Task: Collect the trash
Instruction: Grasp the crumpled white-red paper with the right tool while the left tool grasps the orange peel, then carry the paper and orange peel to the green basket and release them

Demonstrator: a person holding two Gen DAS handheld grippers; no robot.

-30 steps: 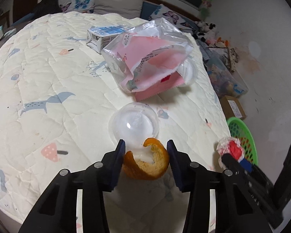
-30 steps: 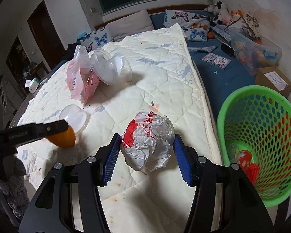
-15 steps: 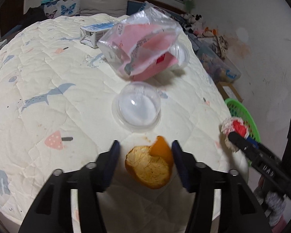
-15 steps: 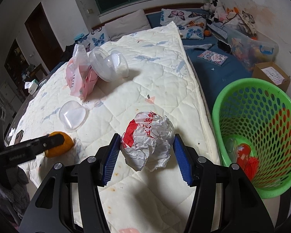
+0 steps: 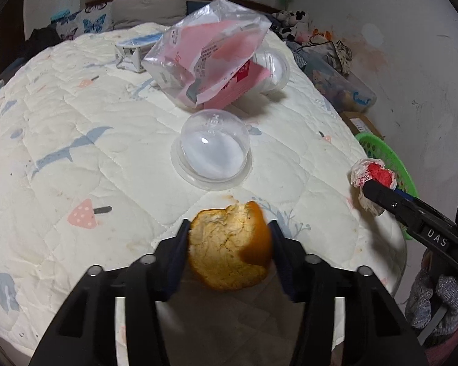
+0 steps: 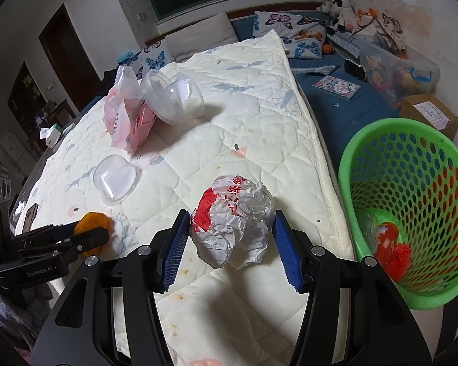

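Note:
My left gripper (image 5: pixel 229 244) is shut on an orange peel (image 5: pixel 230 248) and holds it above the near edge of the quilted bed (image 5: pixel 61 122). My right gripper (image 6: pixel 229 241) is shut on a crumpled white and red paper wrapper (image 6: pixel 233 222), held above the bed's right side. The wrapper also shows in the left wrist view (image 5: pixel 371 180). A green mesh basket (image 6: pixel 351 164) stands on the floor to the right of the bed, with red trash inside. A clear dome lid (image 5: pixel 213 149), a pink plastic bag (image 5: pixel 210 52) and a clear tub (image 6: pixel 174 97) lie on the bed.
A small carton (image 5: pixel 134 48) lies behind the pink bag. Pillows (image 6: pixel 290 27) and soft toys are at the head of the bed. A cardboard box (image 6: pixel 430 113) and a clear storage bin (image 6: pixel 397 70) stand by the wall beyond the basket.
My left gripper has lifted the orange peel off the bed and drawn back from the dome lid. My right gripper has moved a little toward the basket with the wrapper.

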